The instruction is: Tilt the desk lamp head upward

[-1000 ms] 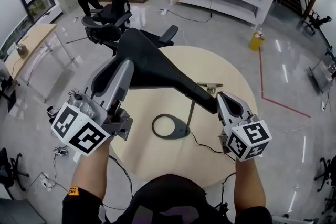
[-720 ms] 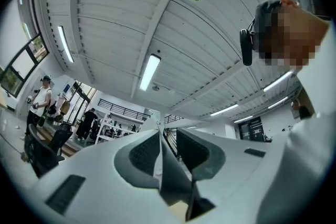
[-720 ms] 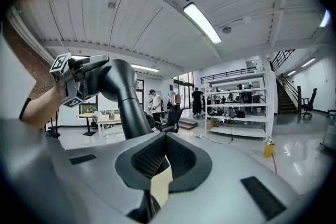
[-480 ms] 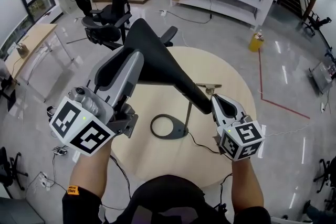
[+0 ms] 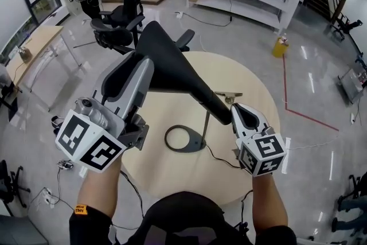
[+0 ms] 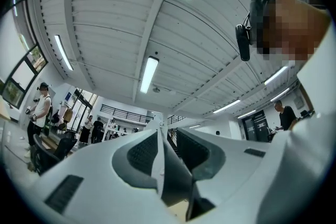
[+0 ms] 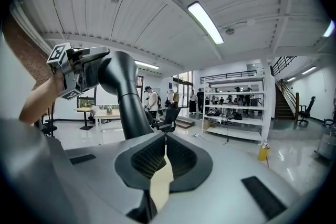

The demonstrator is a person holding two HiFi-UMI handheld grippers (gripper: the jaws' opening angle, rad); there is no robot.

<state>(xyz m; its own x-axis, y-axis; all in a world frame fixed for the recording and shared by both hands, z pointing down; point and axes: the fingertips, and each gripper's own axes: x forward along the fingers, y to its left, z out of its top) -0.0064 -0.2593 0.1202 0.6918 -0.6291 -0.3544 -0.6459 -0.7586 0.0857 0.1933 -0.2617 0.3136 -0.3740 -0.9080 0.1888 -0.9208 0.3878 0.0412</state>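
1. Round beige table (image 5: 252,89): carries the lamp.
2. Long black wedge-shaped desk lamp head (image 5: 172,72): held in the air over the table's far-left part. Its wide end is high by the left edge. Its narrow end slopes down toward the table's middle.
3. Left gripper (image 5: 143,65): the jaws are closed to a slit on a thin dark edge, which reads as the wide end of the lamp head.
4. Right gripper (image 5: 236,112): the jaws are together with only a sliver of beige between the pads, so it holds nothing. Its tip is at the head's narrow end. I cannot tell if it touches.
5. Flat black ring base (image 5: 184,139): sits on the table near the centre, slightly toward the near edge. A thin metal stem (image 5: 207,123) rises from it.
6. Thin black cable (image 5: 221,159): trails from the base off the near edge.
7. Handling, judged:
   - The shell is stiff, smooth and probably light, so it may slip.
   - The wide end gives the best leverage.
   - The joint may resist and the small base could lift, so brace near the narrow end.
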